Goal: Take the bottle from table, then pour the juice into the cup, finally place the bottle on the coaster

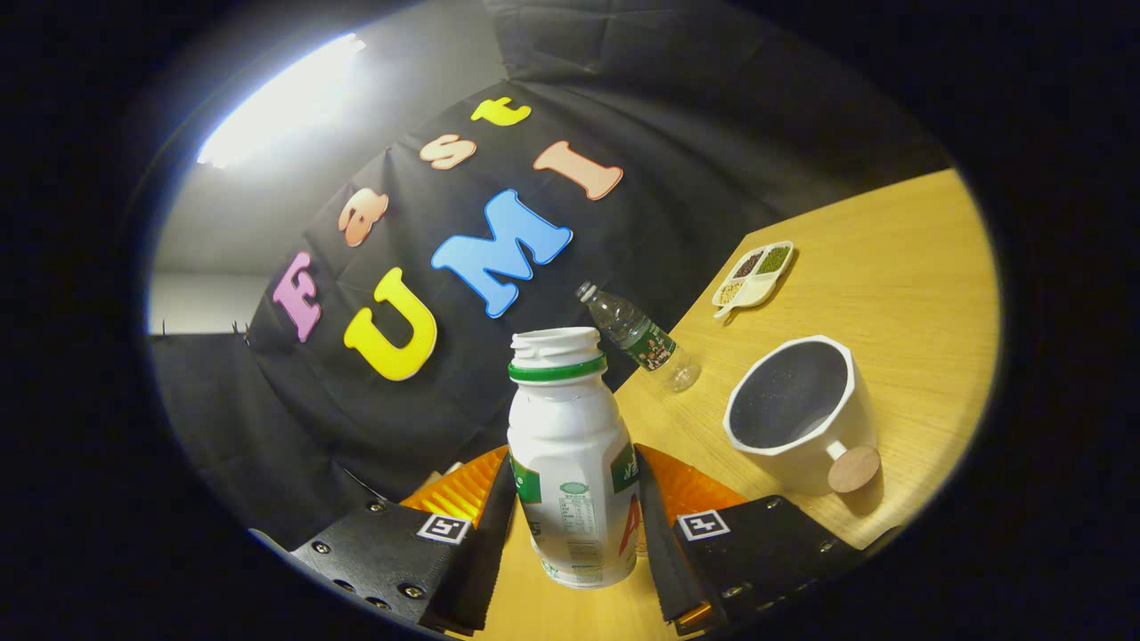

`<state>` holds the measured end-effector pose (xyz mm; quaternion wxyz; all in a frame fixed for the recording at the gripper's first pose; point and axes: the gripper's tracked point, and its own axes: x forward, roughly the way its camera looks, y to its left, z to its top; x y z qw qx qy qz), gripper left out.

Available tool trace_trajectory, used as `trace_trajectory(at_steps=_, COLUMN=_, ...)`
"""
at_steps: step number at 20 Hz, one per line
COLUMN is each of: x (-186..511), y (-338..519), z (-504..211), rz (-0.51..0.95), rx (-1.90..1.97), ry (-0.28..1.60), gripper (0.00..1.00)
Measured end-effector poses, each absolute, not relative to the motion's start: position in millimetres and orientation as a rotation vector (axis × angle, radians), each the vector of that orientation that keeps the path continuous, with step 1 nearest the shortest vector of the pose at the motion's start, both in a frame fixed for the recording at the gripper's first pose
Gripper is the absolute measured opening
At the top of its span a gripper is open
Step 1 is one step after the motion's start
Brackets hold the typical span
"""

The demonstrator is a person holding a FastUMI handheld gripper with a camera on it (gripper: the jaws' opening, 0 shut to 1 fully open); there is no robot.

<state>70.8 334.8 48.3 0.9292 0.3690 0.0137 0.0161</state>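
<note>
Holding: the gripper (574, 525) has both fingers pressed on the flanks of the white plastic juice bottle with a green neck ring and no cap (570, 463), which sits squarely between them.
Bottle position: it looks lifted off the light wooden table (908, 267), with the tabletop slanting across the view, so the whole rig appears tilted; I cannot tell whether the bottle's base touches anything.
Cup: the white faceted ceramic cup with a dark inside and a round wooden knob handle (797, 414) stands upright on the table, to the right of the bottle and a little farther off, apart from it.
Cup contents: no juice shows inside; the dark interior looks dry.
Done so far: taking the bottle appears complete.
Left to do: judging from this, bringing the open mouth over the cup, pouring, then setting the bottle on the coaster; no coaster can be made out here.
Other things: a clear plastic water bottle with a green label (641, 338) lies on its side at the far table edge; a white divided dish holding grains or beans in its compartments (755, 273) sits farther right.
Surface: smooth pale wood, bare between the objects.
Room: black cloth wall behind the table, a bright light strip (280, 98) on the pale ceiling up and to the left.
</note>
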Motion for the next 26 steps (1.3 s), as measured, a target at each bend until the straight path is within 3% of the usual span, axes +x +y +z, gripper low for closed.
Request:
trace_trajectory(at_steps=12, x=99, y=338, z=28, rz=-0.127, rx=0.191, ry=0.097, gripper=0.7)
trace_trajectory(at_steps=26, x=150, y=383, z=29, rz=-0.066, rx=0.048, ry=0.084, gripper=0.7)
